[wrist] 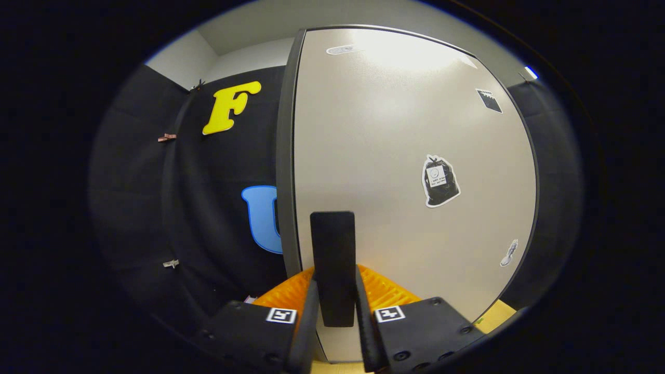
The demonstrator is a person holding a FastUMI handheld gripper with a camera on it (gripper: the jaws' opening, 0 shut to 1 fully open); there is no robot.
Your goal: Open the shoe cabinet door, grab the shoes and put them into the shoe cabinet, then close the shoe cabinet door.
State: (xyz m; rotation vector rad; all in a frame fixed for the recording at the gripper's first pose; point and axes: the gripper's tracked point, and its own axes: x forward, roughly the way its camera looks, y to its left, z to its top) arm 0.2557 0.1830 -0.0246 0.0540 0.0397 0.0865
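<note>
Gripper (335, 311) fingers close on the black handle (333, 259) of the shoe cabinet door (405, 156), clamped between them

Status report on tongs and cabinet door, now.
Tongs shut on handle. Door fills the view ahead, stickers on its face; open or shut can't tell. Shoes not stowed yet as far as seen. Nothing in the way.

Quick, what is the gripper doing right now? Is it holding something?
Gripper: shut on the black door handle of the shoe cabinet door, one finger pressed on each side.
</note>
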